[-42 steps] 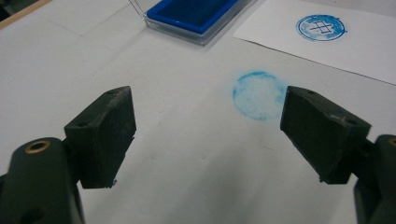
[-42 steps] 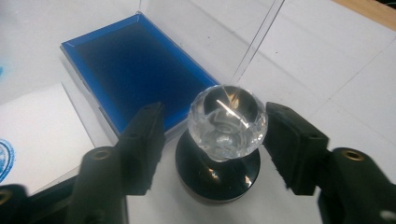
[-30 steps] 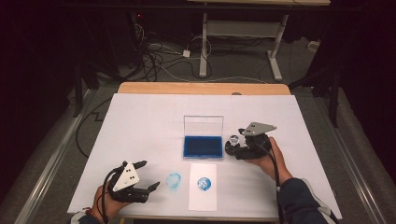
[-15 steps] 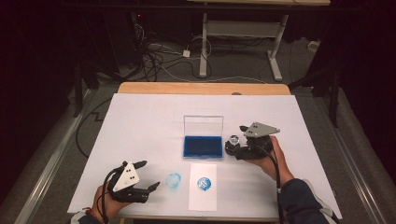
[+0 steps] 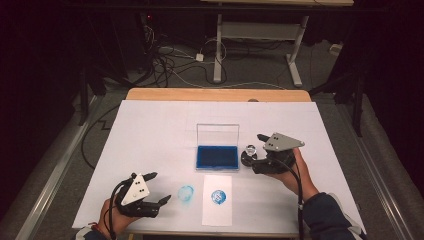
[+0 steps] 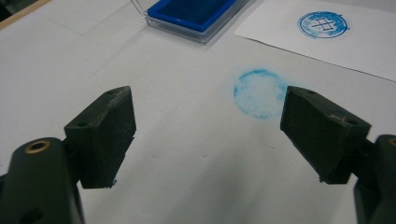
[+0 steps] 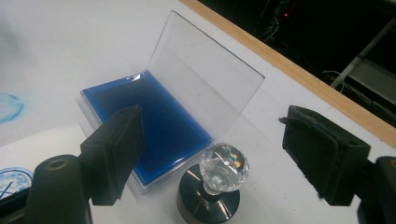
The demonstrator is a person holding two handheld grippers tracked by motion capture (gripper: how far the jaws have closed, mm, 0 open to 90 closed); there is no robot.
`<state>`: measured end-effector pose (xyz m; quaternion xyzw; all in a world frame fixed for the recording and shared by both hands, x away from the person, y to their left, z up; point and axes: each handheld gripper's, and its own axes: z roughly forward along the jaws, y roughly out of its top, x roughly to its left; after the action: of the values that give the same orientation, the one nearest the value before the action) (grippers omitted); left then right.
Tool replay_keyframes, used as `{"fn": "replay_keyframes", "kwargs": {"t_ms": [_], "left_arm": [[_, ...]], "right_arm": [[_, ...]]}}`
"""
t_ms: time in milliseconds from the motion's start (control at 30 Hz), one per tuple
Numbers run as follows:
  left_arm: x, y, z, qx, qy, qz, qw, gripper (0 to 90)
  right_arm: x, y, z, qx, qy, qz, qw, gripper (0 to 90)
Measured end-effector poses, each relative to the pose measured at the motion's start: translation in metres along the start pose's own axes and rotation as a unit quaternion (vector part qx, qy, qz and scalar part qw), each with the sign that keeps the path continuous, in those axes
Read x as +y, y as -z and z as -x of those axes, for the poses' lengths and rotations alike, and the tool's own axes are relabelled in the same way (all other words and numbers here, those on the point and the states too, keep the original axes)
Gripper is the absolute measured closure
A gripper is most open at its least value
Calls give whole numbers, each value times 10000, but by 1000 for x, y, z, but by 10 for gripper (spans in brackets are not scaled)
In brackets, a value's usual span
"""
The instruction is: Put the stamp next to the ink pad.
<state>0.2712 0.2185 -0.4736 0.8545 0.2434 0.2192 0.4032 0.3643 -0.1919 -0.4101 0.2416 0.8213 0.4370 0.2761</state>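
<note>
The stamp (image 7: 210, 189), upright with its crystal knob up, stands on the table (image 5: 150, 130) just right of the open ink pad (image 5: 217, 156), between the spread jaws of the right gripper (image 5: 256, 152), while the left gripper (image 5: 157, 189), jaws spread and empty, rests near-left beside a blue smudge (image 5: 186, 192) and the stamped paper (image 5: 218, 207).

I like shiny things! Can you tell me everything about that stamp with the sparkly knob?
The stamp has a round, glossy dark base and a clear, faceted knob like a crystal ball on a short neck. It stands upright on the white table cover, right beside the open blue ink pad. The right tool is open around it, not touching.
</note>
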Motion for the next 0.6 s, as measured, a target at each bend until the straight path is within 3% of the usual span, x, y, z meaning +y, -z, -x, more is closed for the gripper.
{"fn": "replay_keyframes", "kwargs": {"t_ms": [600], "left_arm": [[0, 0, 0, -10, 24, 7, 10000, 174]], "right_arm": [[2, 28, -7, 28, 175, 184, 9997, 207]]}}
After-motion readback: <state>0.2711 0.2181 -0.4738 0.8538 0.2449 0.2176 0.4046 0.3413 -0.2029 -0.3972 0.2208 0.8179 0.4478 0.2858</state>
